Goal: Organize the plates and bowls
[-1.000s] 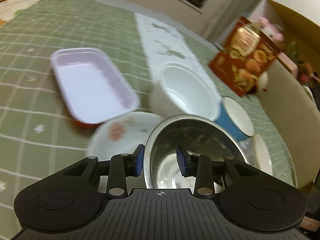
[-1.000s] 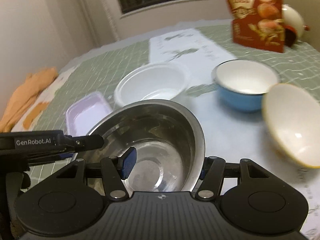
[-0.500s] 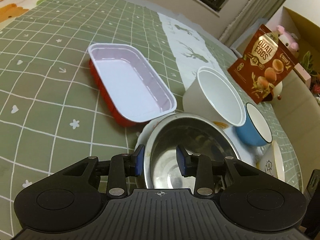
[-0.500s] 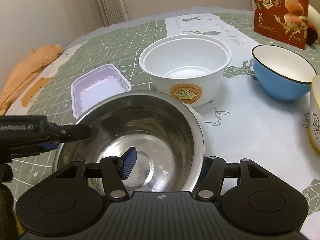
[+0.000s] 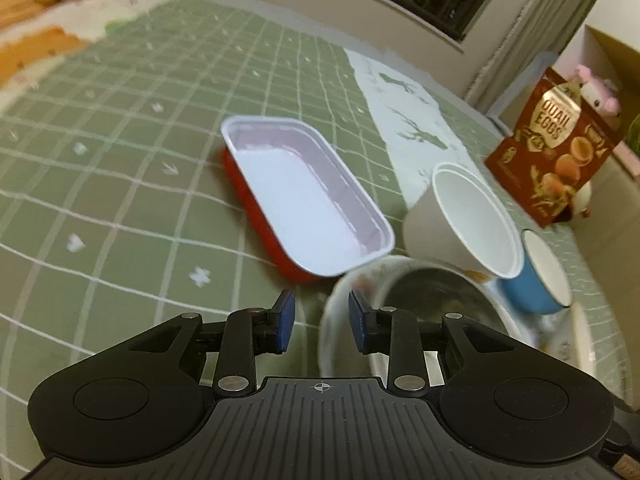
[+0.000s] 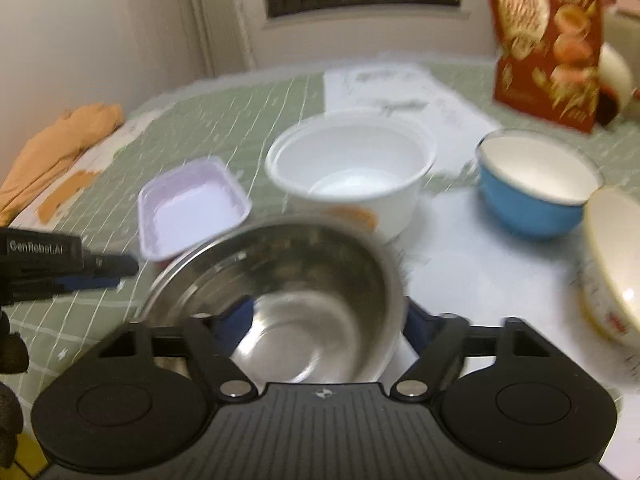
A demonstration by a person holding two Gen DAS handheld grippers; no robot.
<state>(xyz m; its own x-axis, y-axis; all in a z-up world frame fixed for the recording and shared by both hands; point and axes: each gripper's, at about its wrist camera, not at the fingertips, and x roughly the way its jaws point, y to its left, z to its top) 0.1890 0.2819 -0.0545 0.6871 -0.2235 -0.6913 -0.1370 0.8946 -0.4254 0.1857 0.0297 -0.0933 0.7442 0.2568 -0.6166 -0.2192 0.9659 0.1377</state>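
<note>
In the left wrist view, the left gripper [image 5: 320, 320] is seen low over a green checked tablecloth [image 5: 120, 200], its blue pads [image 5: 285, 320] moderately apart and closing. The rim of a floral white bowl [image 5: 332, 320] lies between the pads, nearer the right one; whether either pad presses on it cannot be told through the blur. A steel bowl [image 5: 432, 300] is nested inside that floral bowl, just ahead and to the right of the fingertips. Directly ahead, a rectangular tray [image 5: 304, 208] with red walls and a pale lining is seen, touching or nearly touching the floral bowl's far rim. A white plastic tub [image 5: 472, 216] stands ahead to the right, with a blue enamel bowl [image 5: 540, 280] beside it further right. A red quail-egg packet [image 5: 556, 148] is propped far right.

In the right wrist view, the right gripper [image 6: 328, 320] is shown with its jaws spread wide and opening. The steel bowl [image 6: 288, 304] sits between the fingers, its right wall close beside the right pad, though contact is not clear in the blur. The left gripper [image 6: 108, 268] is seen at the left, level with the bowl's rim. Ahead, the tub [image 6: 352, 168] is centred, the tray [image 6: 188, 208] lies to its left and the blue bowl [image 6: 532, 188] to its right. A cream bowl [image 6: 616, 264] is tilted at the far right edge.
</note>
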